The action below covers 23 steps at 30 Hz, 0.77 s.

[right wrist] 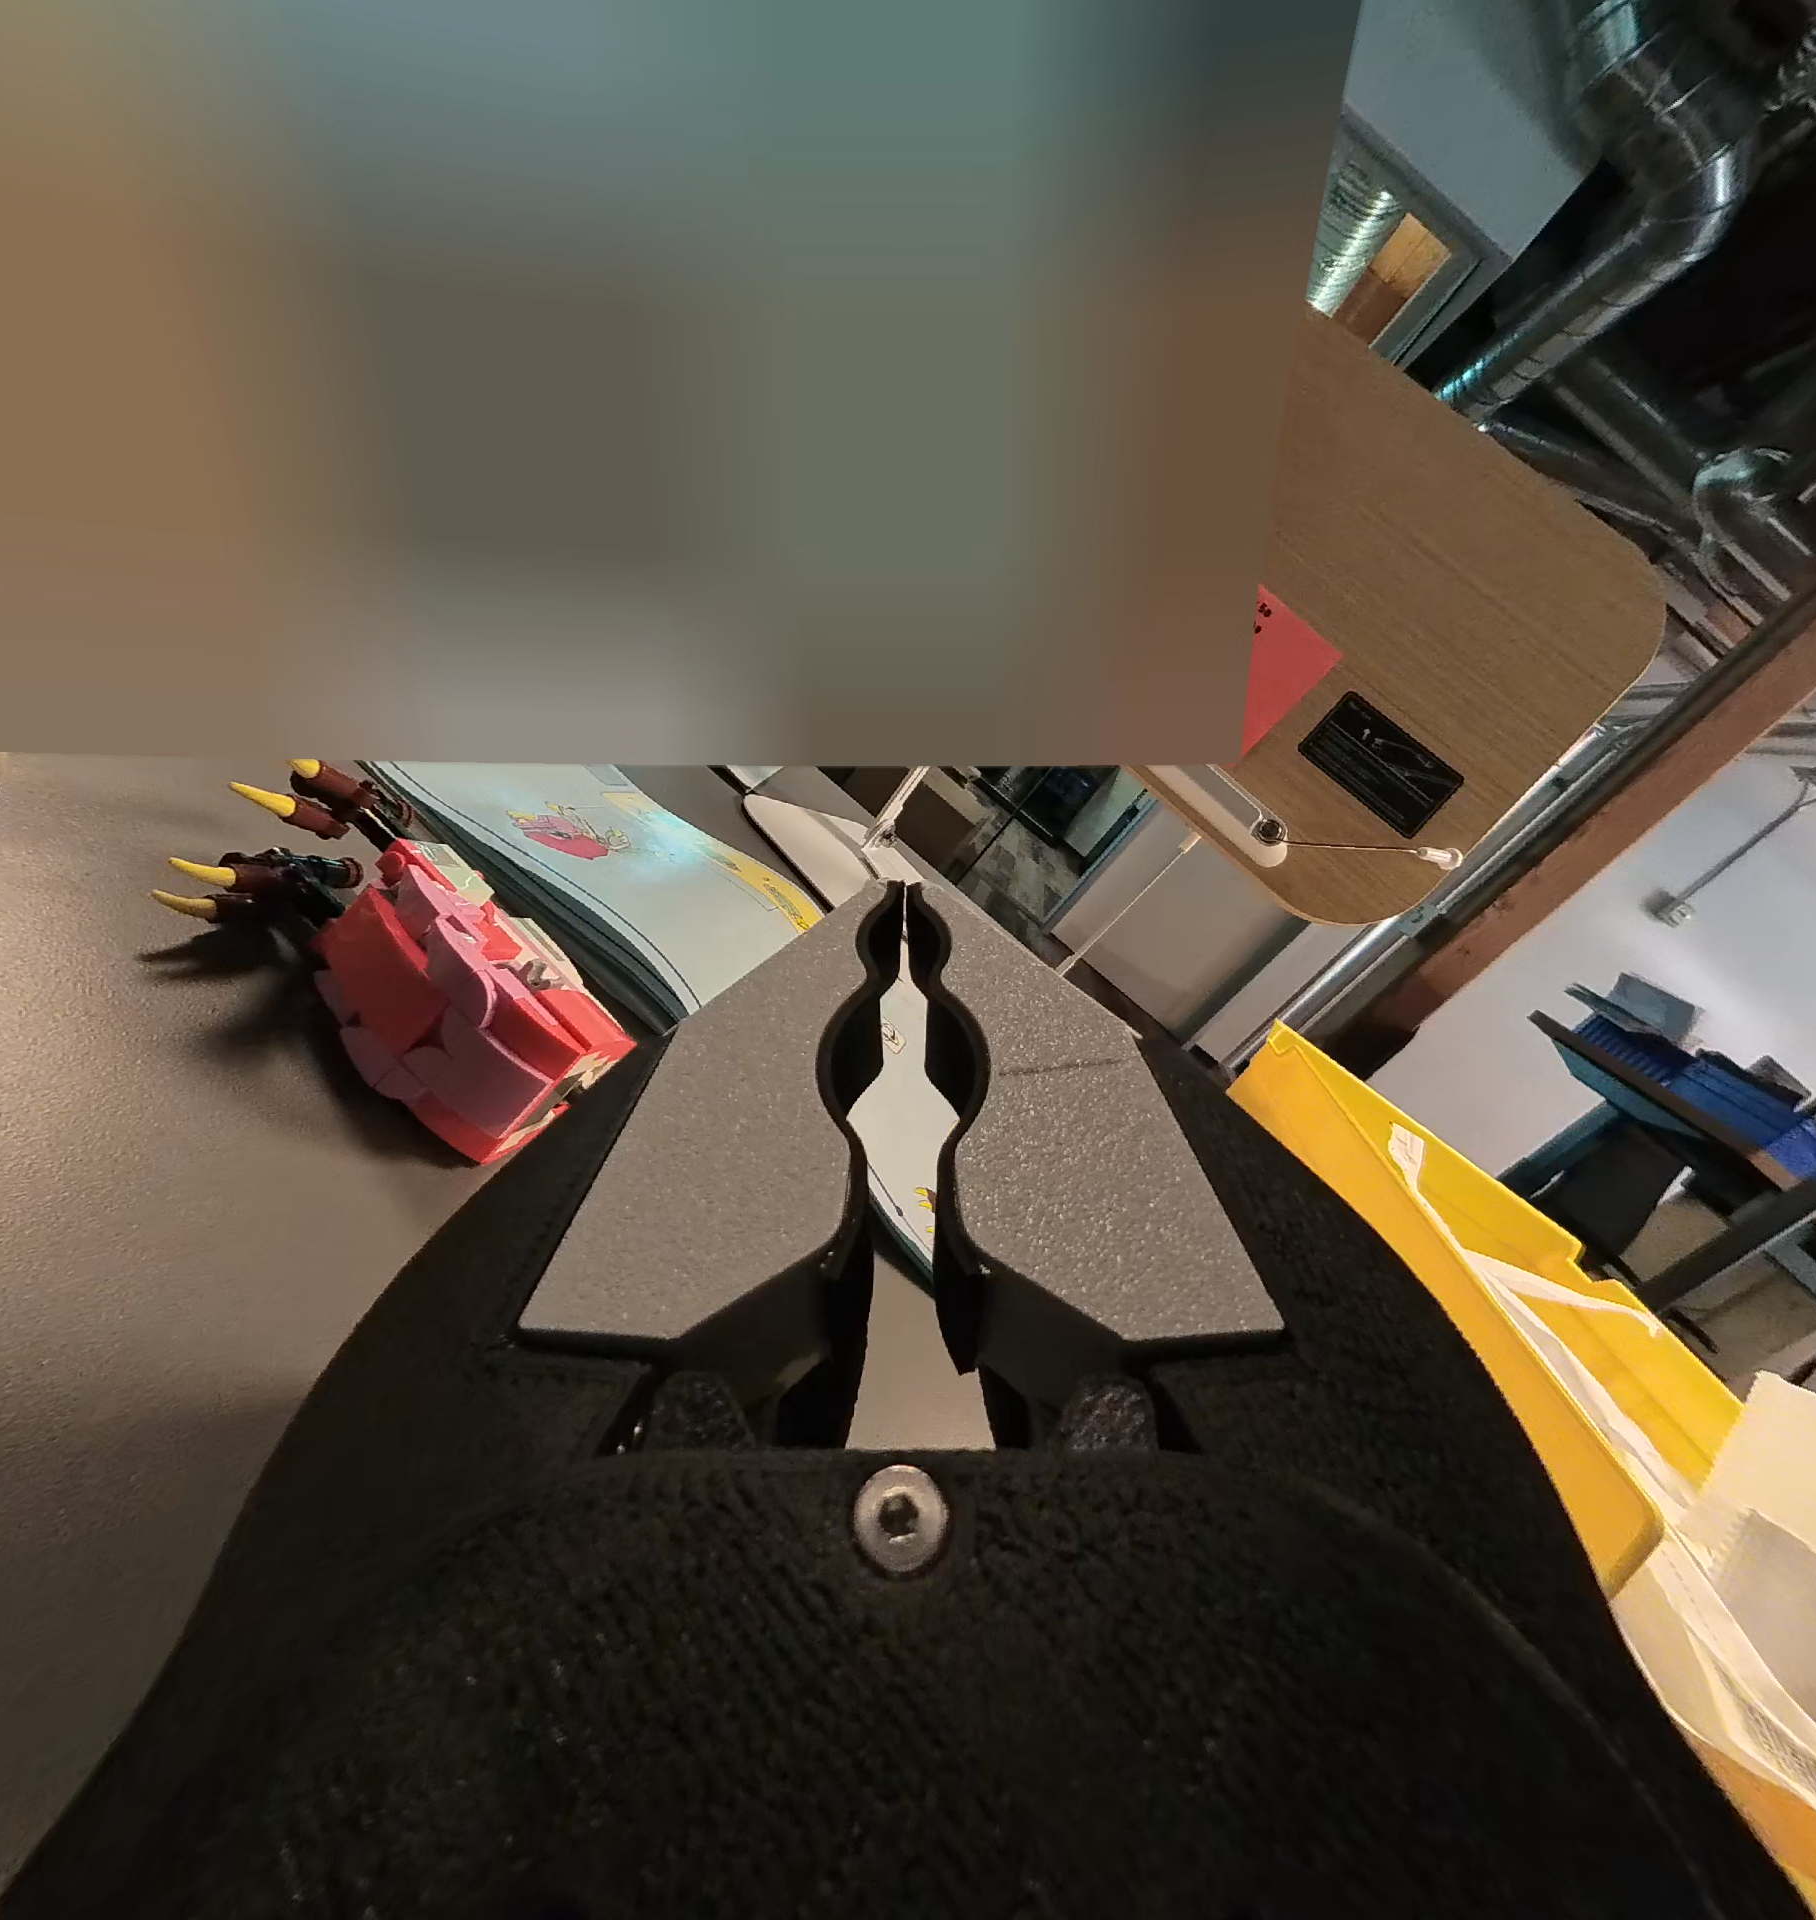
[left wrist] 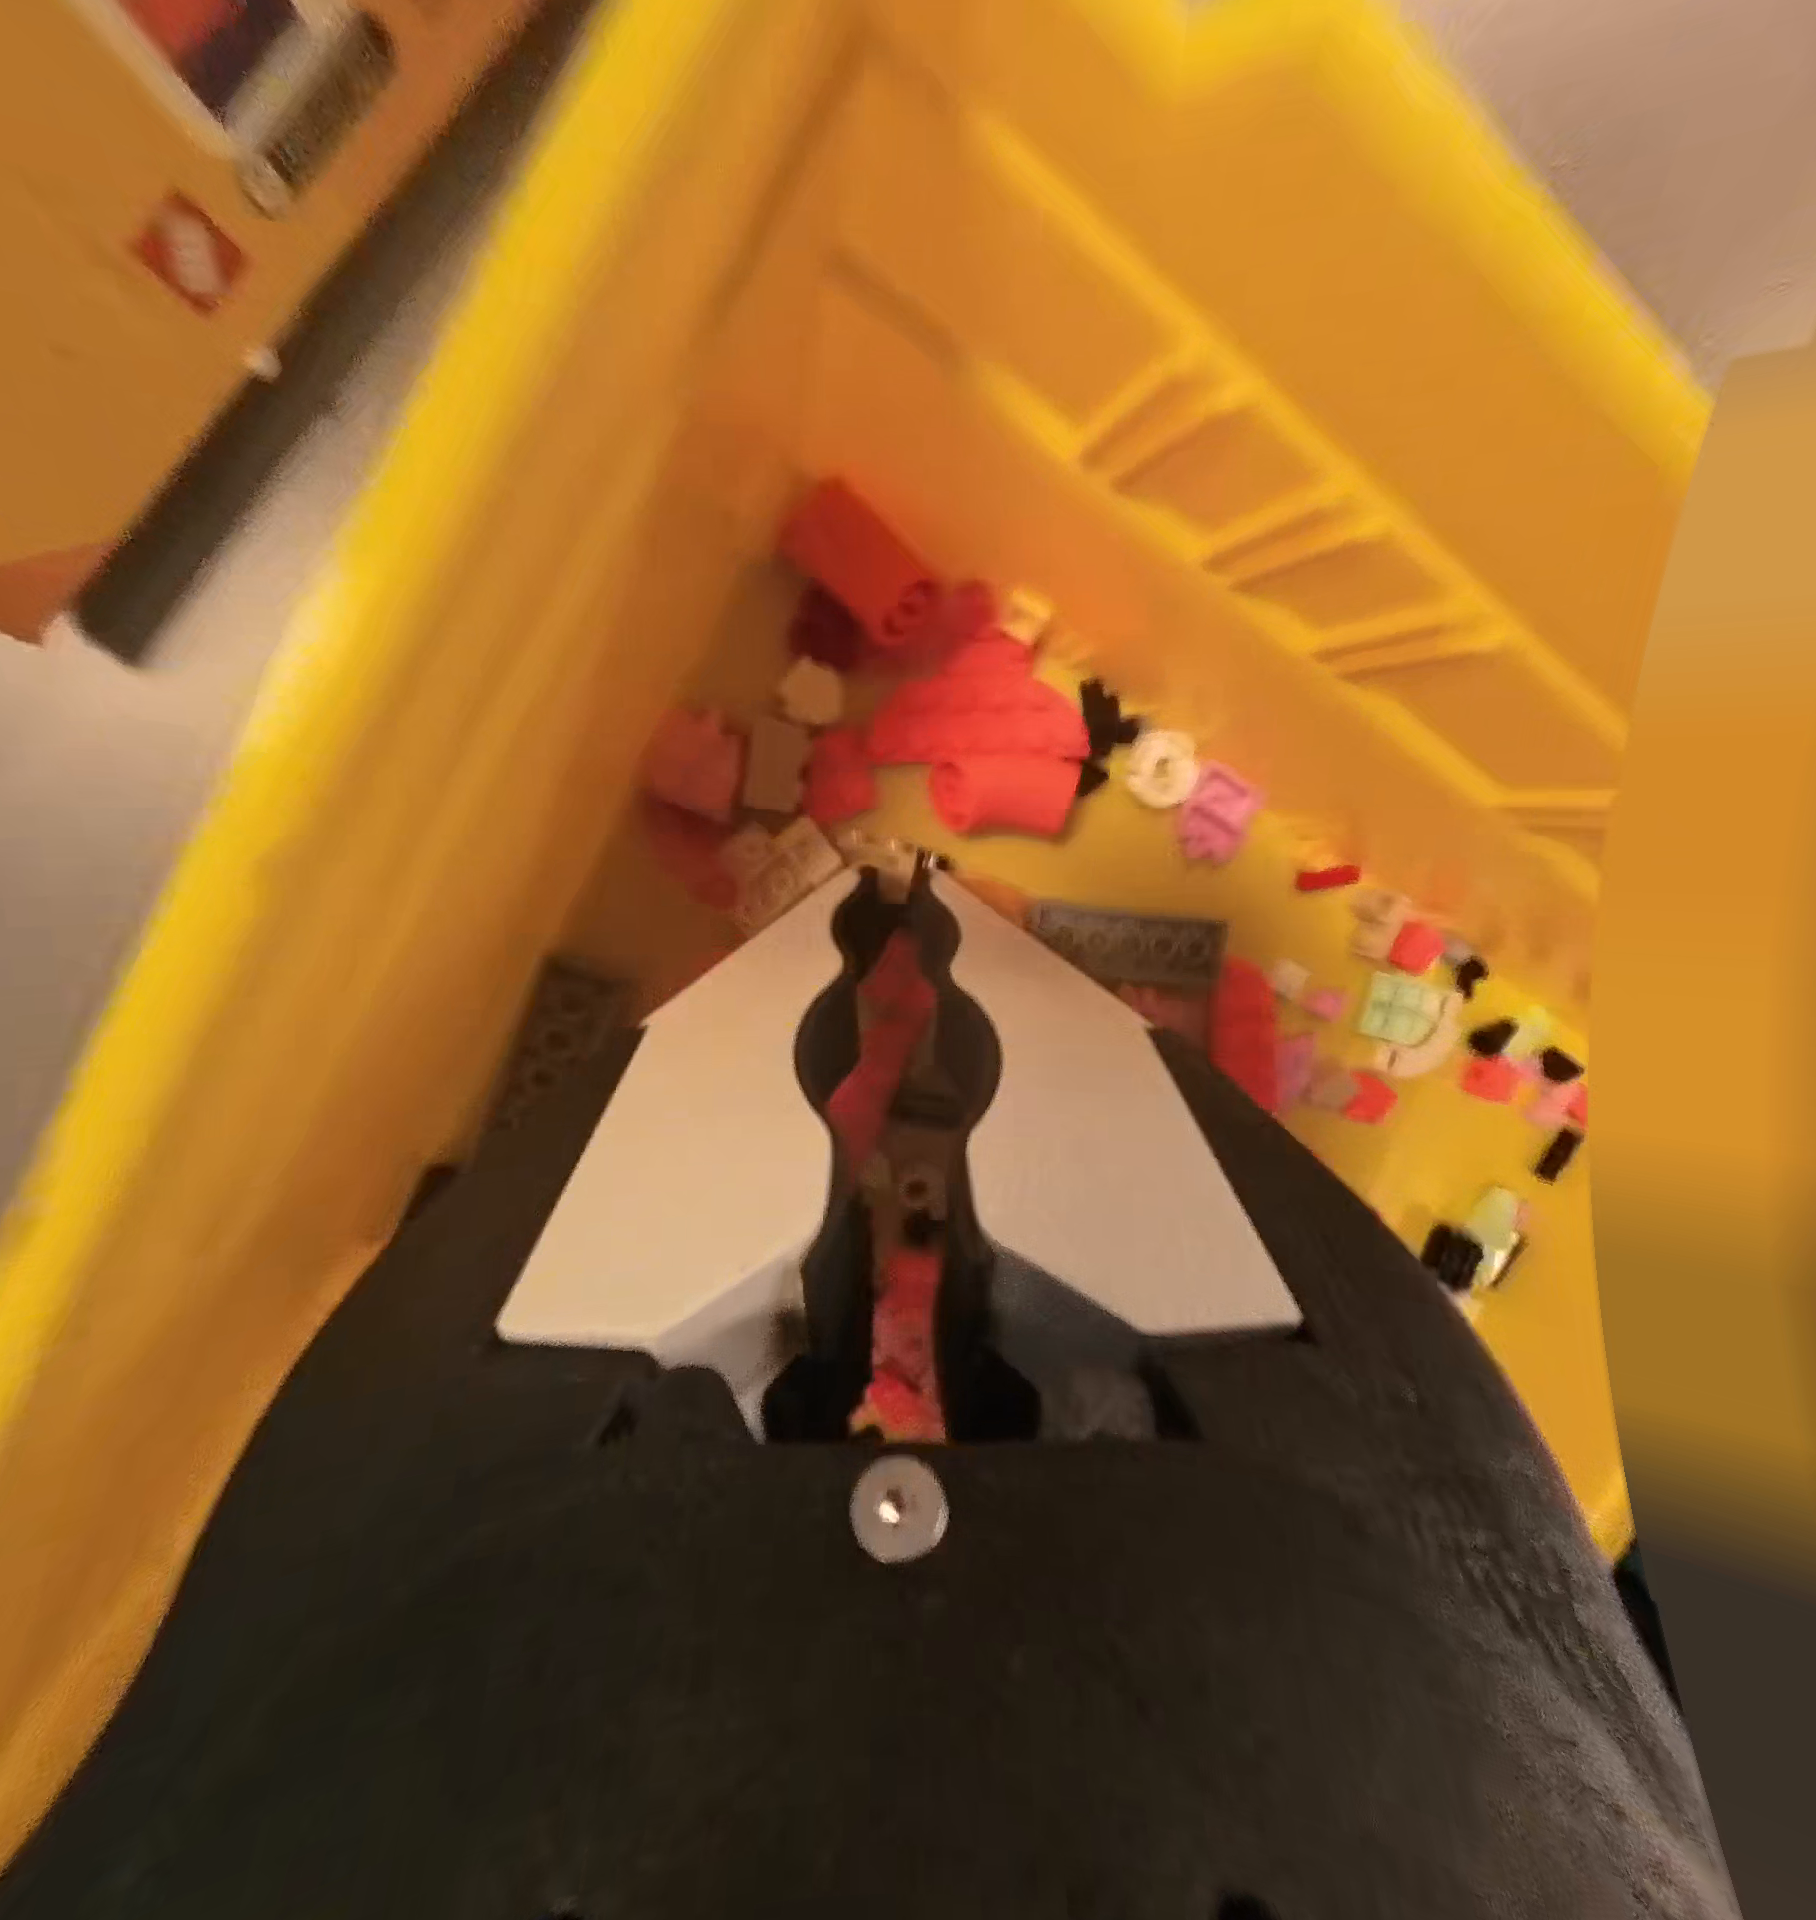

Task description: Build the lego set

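Down inside the yellow bin [left wrist: 468, 727], the left gripper [left wrist: 888, 883] pinches a tiny pale piece [left wrist: 891, 865] at its tips. Red bricks [left wrist: 977, 727] lie just ahead. Outside, the right gripper [right wrist: 902, 896] is shut on nothing, a red-and-pink model [right wrist: 447, 997] to its left.

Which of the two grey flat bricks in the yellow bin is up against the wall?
The left grey plate, touching the bin wall. The other lies out on the floor.
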Motion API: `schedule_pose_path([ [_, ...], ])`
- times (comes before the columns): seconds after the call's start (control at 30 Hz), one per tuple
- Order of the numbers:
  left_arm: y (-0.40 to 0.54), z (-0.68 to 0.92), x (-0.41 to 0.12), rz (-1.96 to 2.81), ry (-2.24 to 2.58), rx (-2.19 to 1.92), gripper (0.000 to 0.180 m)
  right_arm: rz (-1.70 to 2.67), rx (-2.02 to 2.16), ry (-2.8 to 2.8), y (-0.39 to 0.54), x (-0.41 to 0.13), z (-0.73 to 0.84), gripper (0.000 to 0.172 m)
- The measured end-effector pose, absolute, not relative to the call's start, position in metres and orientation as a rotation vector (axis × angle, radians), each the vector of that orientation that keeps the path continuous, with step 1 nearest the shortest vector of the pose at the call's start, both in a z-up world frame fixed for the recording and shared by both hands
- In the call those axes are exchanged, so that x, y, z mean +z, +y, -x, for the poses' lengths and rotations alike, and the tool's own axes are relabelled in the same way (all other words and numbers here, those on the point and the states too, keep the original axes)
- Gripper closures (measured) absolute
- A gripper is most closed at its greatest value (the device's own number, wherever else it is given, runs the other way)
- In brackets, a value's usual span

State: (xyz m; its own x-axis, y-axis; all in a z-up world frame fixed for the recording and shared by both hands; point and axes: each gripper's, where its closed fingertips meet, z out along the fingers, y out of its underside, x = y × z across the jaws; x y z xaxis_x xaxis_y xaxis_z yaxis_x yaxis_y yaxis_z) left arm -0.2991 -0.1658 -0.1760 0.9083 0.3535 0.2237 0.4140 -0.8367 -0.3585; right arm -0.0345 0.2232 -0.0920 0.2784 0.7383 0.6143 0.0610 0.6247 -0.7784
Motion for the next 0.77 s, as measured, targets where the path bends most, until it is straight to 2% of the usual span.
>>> schedule_pose_path([
  [0.17,-0.146,0.332,-0.128,2.377,-0.547,0.035,0.174,0.8,0.526,-1.225,0.223,-0.092,0.035,0.172],
  [0.77,-0.145,0.334,-0.13,2.4,-0.469,0.108,0.171,0.794,0.523,-1.224,0.222,-0.092,0.035,0.172],
])
